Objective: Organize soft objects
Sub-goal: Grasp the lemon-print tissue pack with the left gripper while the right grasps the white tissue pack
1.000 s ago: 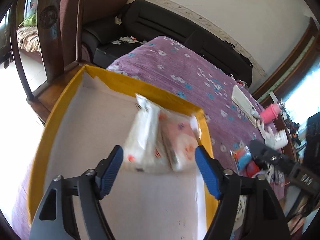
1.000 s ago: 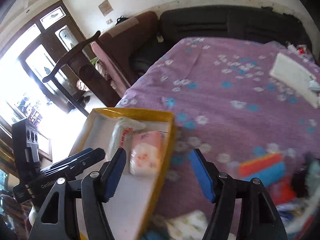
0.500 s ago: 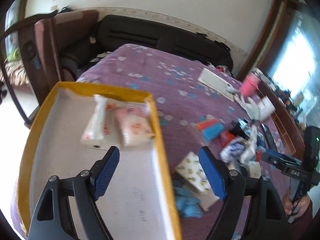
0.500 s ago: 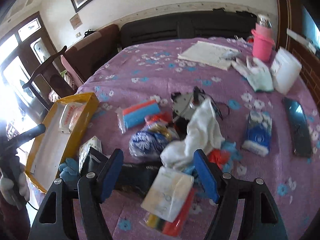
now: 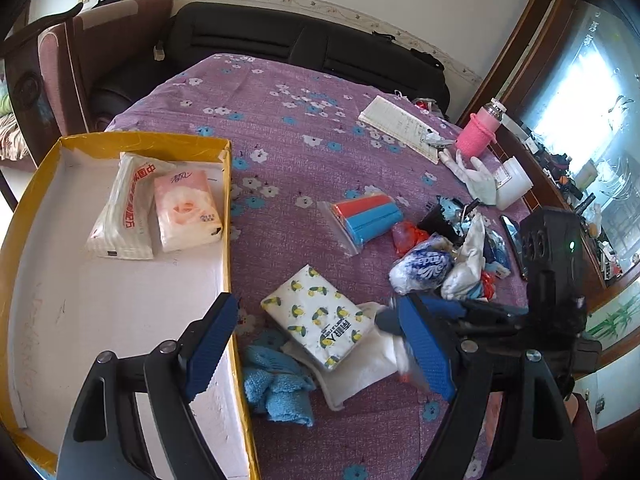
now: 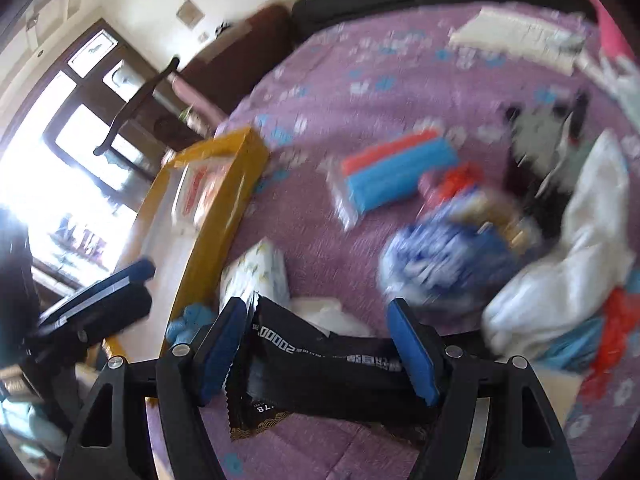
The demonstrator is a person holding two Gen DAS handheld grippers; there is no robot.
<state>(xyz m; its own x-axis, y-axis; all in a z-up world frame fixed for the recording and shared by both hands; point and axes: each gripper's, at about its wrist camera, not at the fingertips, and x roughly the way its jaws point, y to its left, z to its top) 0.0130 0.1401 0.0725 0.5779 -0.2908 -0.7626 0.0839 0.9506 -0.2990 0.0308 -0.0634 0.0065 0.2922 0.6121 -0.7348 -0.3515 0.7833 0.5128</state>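
Both claws wide open, holding nothing. Lemon-print tissue pack [image 5: 320, 316] between left gripper [image 5: 320, 348] jaws, yellow box [image 5: 230, 216] at ten o'clock. Risk: snagging blue cloth [image 5: 276, 388] underneath.

Right gripper [image 6: 318, 346] straddling black packet [image 6: 320, 368].

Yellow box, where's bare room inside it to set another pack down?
The yellow box is bare across its whole near half, below the white tissue pack and pink tissue pack, and along its left wall. It's crowded outside, where the lemon-print pack overlaps a blue cloth.
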